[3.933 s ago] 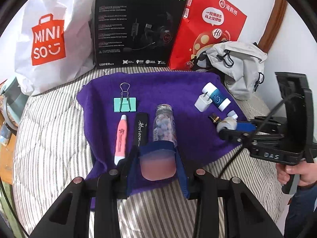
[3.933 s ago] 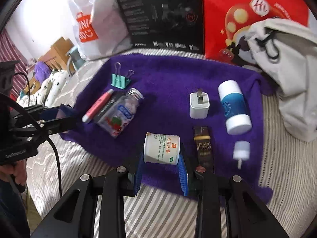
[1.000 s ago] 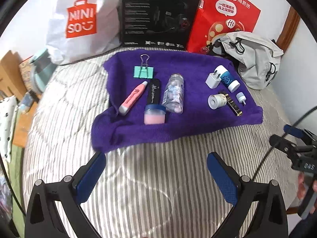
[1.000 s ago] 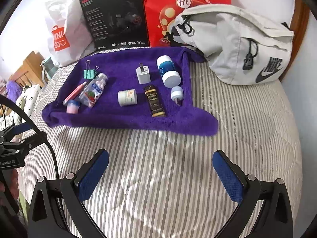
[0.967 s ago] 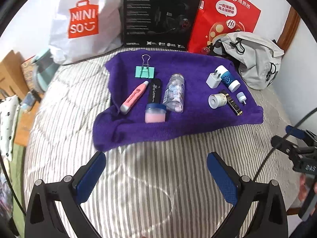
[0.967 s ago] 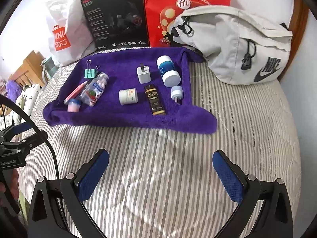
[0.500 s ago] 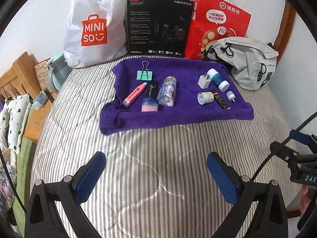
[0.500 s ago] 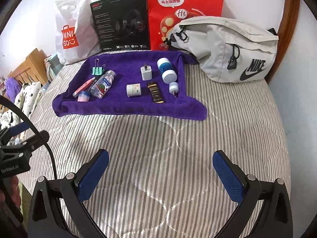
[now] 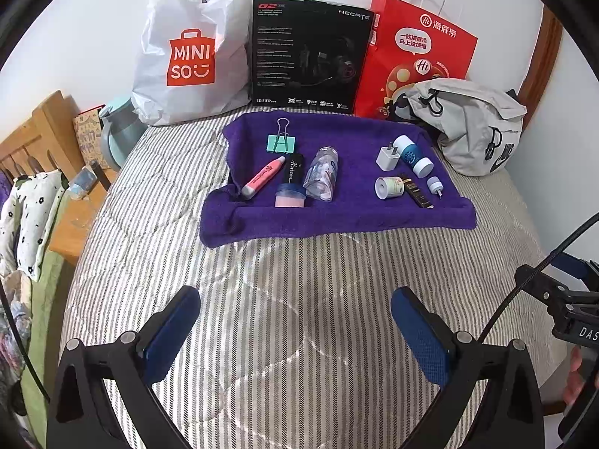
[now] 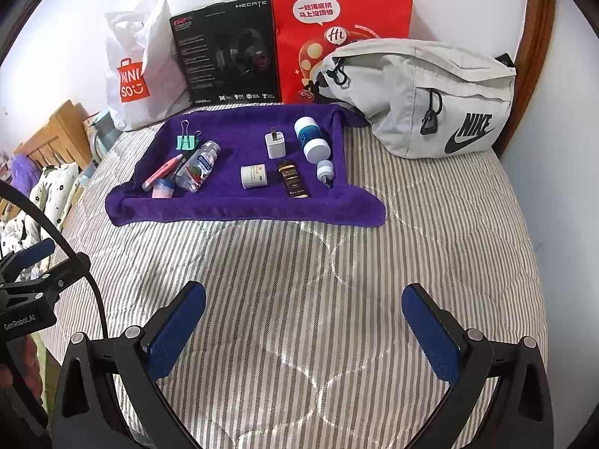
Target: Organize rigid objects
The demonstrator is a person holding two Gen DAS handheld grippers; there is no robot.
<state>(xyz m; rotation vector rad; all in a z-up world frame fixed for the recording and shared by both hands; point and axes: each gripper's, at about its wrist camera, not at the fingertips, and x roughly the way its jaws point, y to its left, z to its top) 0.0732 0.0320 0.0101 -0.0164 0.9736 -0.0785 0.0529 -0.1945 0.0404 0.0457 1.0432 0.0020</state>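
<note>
both grippers hung wide apart and empty over the striped bed cover (image 9: 299,299), the left gripper (image 9: 295,331) and the right gripper (image 10: 303,331) well back from the work.

every small thing lay on the purple towel (image 9: 337,220) spread near the head of the bed, in two loose groups. largest was the blue-and-white bottle (image 10: 311,140) on its side; it looked light and smooth, likely to roll, so a hold across its middle seemed best. the clear bottle (image 9: 322,177) beside the left group looked slick and rounded too. next, the pink pen (image 9: 262,180) and the black tube (image 9: 293,169) lay side by side, stiff and thin, easy to pinch across their width. the dark flat bar (image 10: 294,183) seemed rigid, best taken by its long edges. the white plug (image 10: 275,145) was blocky and hard, an easy hold by its flat sides. the white jar (image 10: 254,176) lay on its side and might roll. the pink tub (image 9: 289,198) stood upright, squat and steady. the green clip (image 9: 281,143) was springy, with loose wire handles. smallest was the white cap (image 10: 325,170), light and easily knocked.

underneath, the towel was soft and rumpled at its edges. a white shopping bag (image 9: 187,48), a black box (image 9: 307,52), a red bag (image 10: 337,37) and a grey pouch (image 10: 423,93) lined the wall.
</note>
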